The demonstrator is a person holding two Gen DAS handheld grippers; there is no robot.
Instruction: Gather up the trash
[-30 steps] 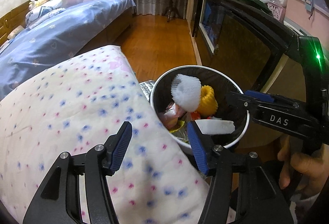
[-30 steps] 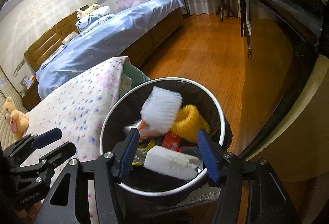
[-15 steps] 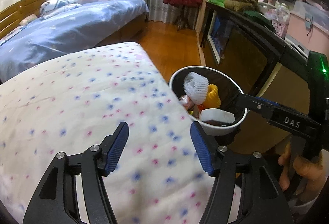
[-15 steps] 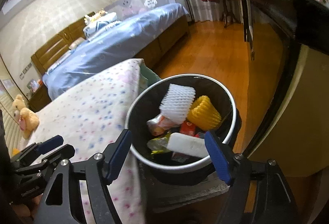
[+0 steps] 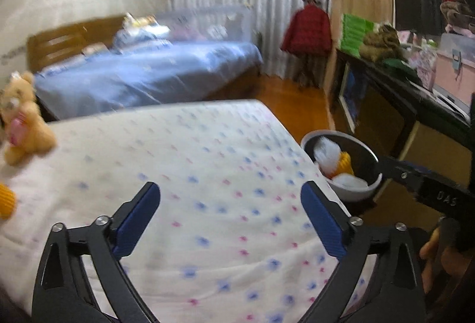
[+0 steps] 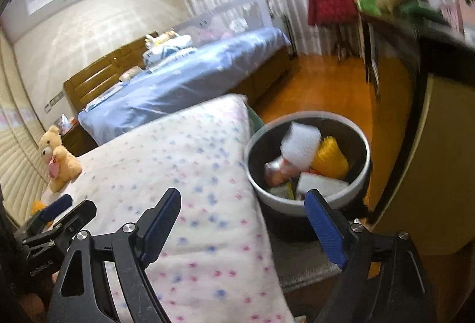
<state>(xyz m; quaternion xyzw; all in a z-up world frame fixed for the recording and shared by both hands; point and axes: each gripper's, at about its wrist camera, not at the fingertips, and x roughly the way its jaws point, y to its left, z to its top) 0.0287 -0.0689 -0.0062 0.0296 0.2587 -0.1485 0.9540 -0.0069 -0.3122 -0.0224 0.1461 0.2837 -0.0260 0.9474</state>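
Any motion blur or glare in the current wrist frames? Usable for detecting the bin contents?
Left wrist: strong motion blur on the quilt and teddy bear; trash bin small, soft.
Right wrist: milder blur, worst at the shelf, top right; bin contents distinguishable; ceiling glare top left.
Both: fisheye bending, dark corners.

— How many bins are seen?
— One trash bin [image 6: 308, 201] is counted, with one white foam net [image 6: 301, 146], one yellow foam net [image 6: 329, 158] and one white block [image 6: 320, 185] inside; the rest is blurred.
— And on the bedding?
— One teddy bear [image 6: 58, 158] is seen, and two beds are counted: one spotted quilt [image 5: 193, 174], one blue bed [image 5: 142, 79]. One red coat [image 5: 307, 30] is hung.
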